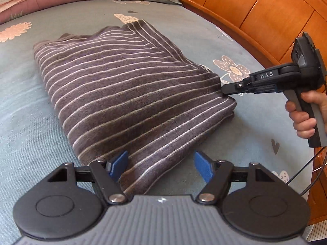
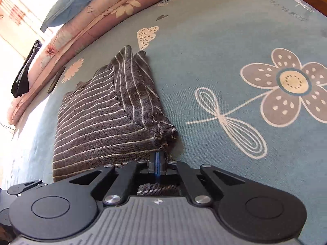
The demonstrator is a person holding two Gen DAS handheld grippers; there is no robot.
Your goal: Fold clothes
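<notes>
The striped garment lies on the bedsheet, one piece only, dark grey with thin pale stripes, already doubled into a rough thick rectangle. At its near left end the left gripper stands with its blue pads spread wide, the garment's near corner lying between them but not pressed. Farther right, the right gripper is clenched on the bundled edge at the garment's right corner (in its own wrist view the pads meet tight on the gathered cloth). The person's hand grips that handle at the far right. I judge the folding well along: several layers are stacked, yet the right edge is bunched and uneven, so a last fold or tidy seems left. Two grippers, one garment, one hand visible.
</notes>
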